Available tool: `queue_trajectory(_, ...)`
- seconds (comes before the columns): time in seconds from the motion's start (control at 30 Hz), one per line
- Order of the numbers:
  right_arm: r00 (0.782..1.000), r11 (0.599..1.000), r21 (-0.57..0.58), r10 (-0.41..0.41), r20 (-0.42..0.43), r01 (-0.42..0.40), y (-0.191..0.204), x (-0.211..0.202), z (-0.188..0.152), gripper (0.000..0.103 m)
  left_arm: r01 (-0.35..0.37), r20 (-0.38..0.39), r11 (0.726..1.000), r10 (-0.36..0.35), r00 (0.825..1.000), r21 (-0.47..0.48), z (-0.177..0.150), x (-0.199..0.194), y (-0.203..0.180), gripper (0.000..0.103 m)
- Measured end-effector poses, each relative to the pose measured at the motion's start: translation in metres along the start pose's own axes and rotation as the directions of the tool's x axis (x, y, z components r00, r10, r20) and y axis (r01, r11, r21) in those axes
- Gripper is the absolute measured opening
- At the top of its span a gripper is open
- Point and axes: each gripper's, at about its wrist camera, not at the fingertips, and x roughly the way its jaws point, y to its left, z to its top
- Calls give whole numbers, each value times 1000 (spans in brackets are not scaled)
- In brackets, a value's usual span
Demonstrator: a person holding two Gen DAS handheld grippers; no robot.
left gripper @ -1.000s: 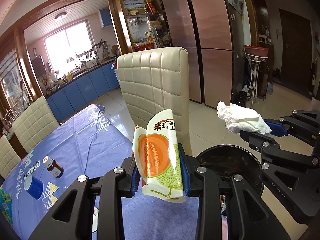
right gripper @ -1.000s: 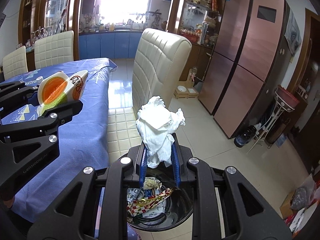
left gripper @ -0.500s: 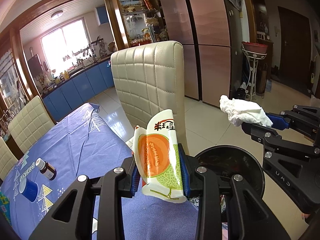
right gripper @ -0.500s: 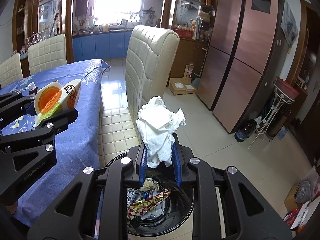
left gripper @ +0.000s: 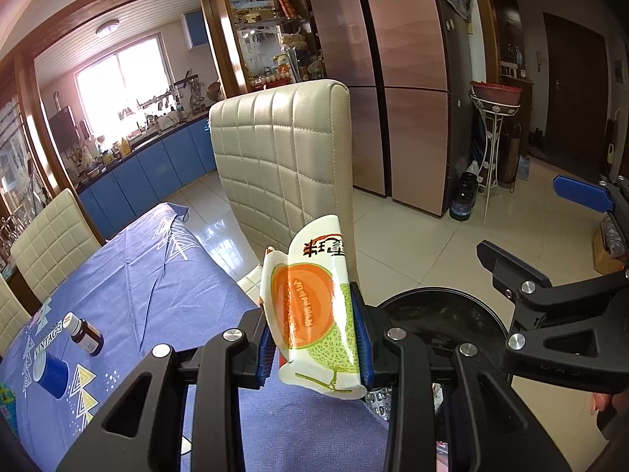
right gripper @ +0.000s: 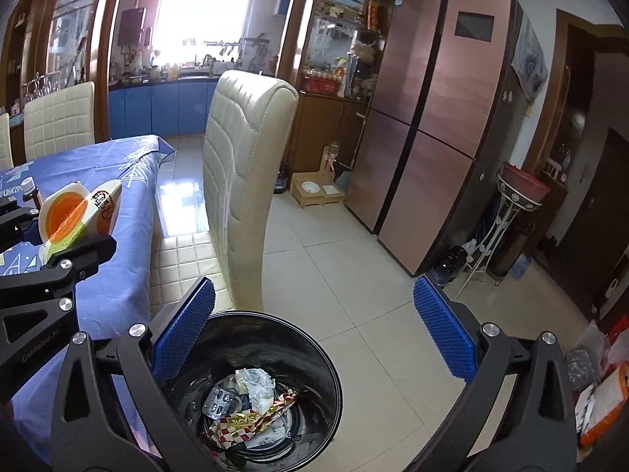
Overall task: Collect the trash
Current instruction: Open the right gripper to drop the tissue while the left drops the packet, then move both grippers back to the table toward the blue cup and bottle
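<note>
Here the melon-printed wrapper (left gripper: 314, 306) stands creased in the left gripper (left gripper: 314, 338).

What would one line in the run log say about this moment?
left tongs: shut on melon wrapper | right tongs: just opened, nothing between them | crumpled tissue: in black bin

Pale square tiles cover the floor (right gripper: 354, 275), glossy enough to mirror the bright kitchen window (right gripper: 202, 15) at the back. Under that window runs a row of blue cabinets (right gripper: 157, 110). A cream quilted dining chair (left gripper: 283, 165) stands at the near edge of the surface (left gripper: 157, 295), which wears a blue patterned cloth; more such chairs (left gripper: 55, 244) line its far side. A copper-pink refrigerator (right gripper: 432, 118) stands beside a dark wooden glazed cupboard (right gripper: 338, 39). A white metal plant stand (left gripper: 493, 149) stands near a dark door (left gripper: 570, 98).
</note>
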Motion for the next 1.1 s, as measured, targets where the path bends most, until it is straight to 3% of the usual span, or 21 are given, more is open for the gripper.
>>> queue_trajectory(0.47,998,997,42,-68,-19,69,-36,7,-8,100,60,1,998,-60,998,30,13,11,-35,36)
queue_trajectory(0.53,996,995,57,-85,-23,86,-45,8,-9,100,52,5,998,-52,999,40,14,12,-40,42)
queue_trajectory(0.57,995,993,67,-94,-26,95,-50,8,-10,100,53,4,998,-53,999,41,15,12,-42,52)
queue_trajectory(0.6,995,992,74,-96,-28,98,-54,8,-11,100,67,2,997,-67,998,38,16,13,-43,71)
queue_trajectory(0.67,995,990,96,-98,-31,101,-63,8,-13,100,79,22,997,-80,997,22,17,11,-42,88)
queue_trajectory(0.77,996,989,114,-86,-39,90,-67,10,-14,100,19,69,1000,-20,997,23,18,6,-38,91)
queue_trajectory(0.93,998,994,97,-54,-40,58,-51,11,-11,100,-27,48,999,26,999,18,10,7,-15,92)
queue_trajectory(1.1,999,997,68,36,-32,-33,-12,10,0,100,-72,23,997,73,997,-34,-3,1,26,92)
